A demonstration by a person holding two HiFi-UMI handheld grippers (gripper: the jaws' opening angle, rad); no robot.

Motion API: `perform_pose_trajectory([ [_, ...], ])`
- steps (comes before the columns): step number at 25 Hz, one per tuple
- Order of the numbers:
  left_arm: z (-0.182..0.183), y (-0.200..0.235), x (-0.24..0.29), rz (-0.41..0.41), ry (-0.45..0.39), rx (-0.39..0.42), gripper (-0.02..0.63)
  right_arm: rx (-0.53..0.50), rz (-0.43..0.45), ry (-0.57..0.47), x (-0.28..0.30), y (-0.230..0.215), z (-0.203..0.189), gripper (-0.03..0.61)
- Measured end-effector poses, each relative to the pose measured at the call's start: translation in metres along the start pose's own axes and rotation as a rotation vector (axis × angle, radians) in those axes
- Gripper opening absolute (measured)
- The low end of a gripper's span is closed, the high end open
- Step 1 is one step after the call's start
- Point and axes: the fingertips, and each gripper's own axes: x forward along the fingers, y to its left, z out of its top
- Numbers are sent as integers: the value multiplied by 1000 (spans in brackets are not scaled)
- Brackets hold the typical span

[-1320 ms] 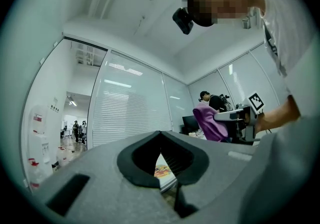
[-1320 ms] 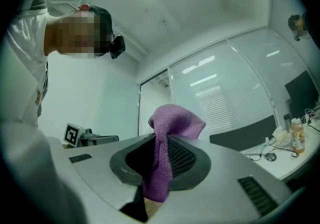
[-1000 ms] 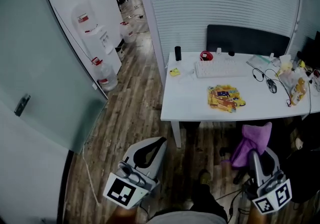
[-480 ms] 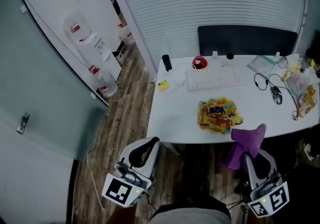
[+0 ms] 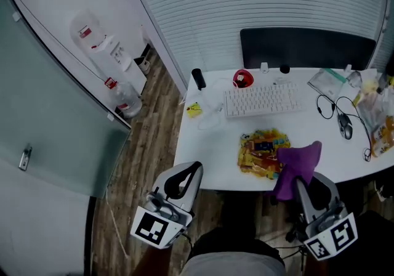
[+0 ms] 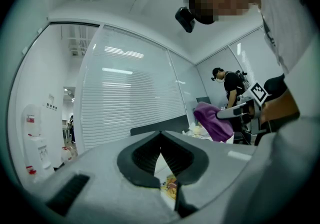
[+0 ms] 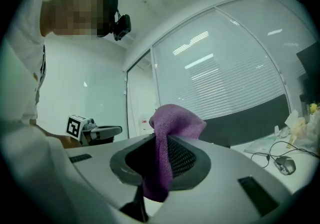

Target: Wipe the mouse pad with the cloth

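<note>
A colourful yellow mouse pad (image 5: 260, 151) lies near the front edge of the white desk (image 5: 203, 145). My right gripper (image 5: 298, 181) is shut on a purple cloth (image 5: 297, 165), which hangs at the desk's front edge and overlaps the pad's right side in the head view. In the right gripper view the cloth (image 7: 169, 133) stands up between the jaws and drapes down. My left gripper (image 5: 194, 166) is shut and holds nothing, just off the desk's front left corner. Through its closed jaws a bit of the pad (image 6: 170, 186) shows.
Behind the pad lie a white keyboard (image 5: 263, 100), a red object (image 5: 242, 77) and a black cylinder (image 5: 198, 78). A wired mouse (image 5: 345, 125) and plastic bags (image 5: 377, 111) sit at the right. A water dispenser (image 5: 101, 47) stands at the far left by the glass wall.
Both grippers have come forward up to the desk. The cloth, which was held well short of the desk, now reaches its front edge beside the mouse pad.
</note>
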Motion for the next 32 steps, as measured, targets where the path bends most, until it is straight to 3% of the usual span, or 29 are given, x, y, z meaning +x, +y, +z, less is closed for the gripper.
perform_pose_trajectory([
  [10,-57,28,55,-123,104,-5,14,33,-81,180,71,-13,-45,58],
  [15,-92,39,73,-185,150,-49,14,23,-133,267,103,-15,-67,58],
  [21,-136,36,95,-299,206,-62,14,4,-162,441,141,-23,-107,58],
  [30,-197,9,113,-388,439,-62,18,28,-135,698,170,-53,-178,58],
  [32,-215,3,113,-401,501,-86,93,50,-130,739,177,-56,-192,58],
])
